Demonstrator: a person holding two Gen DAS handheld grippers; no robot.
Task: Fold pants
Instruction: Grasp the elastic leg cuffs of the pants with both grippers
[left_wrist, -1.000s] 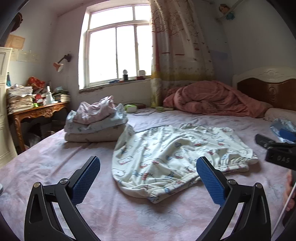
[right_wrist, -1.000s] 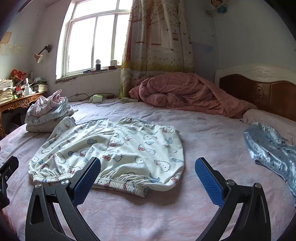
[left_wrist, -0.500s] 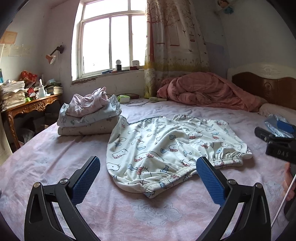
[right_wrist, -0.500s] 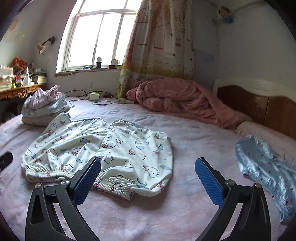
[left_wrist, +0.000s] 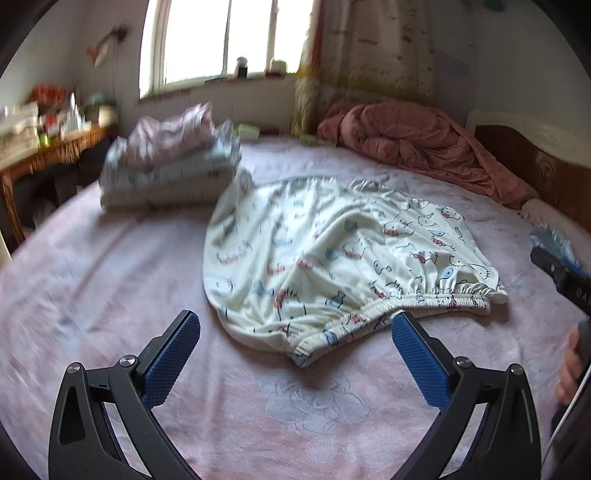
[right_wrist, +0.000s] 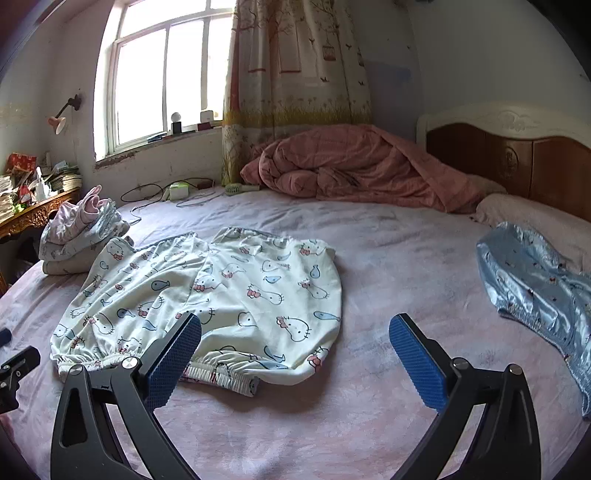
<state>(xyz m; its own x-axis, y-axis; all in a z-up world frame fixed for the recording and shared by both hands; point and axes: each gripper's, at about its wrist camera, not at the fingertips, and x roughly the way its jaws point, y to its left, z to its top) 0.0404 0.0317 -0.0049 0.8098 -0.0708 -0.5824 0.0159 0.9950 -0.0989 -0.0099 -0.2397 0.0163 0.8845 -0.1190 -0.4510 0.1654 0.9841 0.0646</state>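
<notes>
Cream cartoon-print pants (right_wrist: 207, 299) lie flat mid-bed on pink sheet (right_wrist: 388, 258), elastic waistband nearest both tools. Left gripper (left_wrist: 295, 350) spread wide, empty, above waistband. Right gripper (right_wrist: 295, 354) likewise wide, empty. Folded clothes stack (left_wrist: 170, 170) beside pants; blue satin garment (right_wrist: 535, 280) well apart.

Left wrist view: low over the bed (left_wrist: 110, 295), near its foot-side edge, facing the window (left_wrist: 221, 37) wall; frame blurred. Its fingers (left_wrist: 417, 354) frame the waistband end of the pants (left_wrist: 332, 251), which lie close ahead. The right gripper's body shows at its right border.

Right wrist view: also low over the bed (right_wrist: 406, 258), set to the right of the other, facing the same wall and the headboard (right_wrist: 517, 155). The pants (right_wrist: 221, 291) lie left of centre.

Shared: pants, clothes stack (left_wrist: 170, 170) (right_wrist: 81, 229), quilt (left_wrist: 413, 144) (right_wrist: 351, 162), window (right_wrist: 159, 70), curtain (left_wrist: 369, 55) (right_wrist: 295, 62).
</notes>
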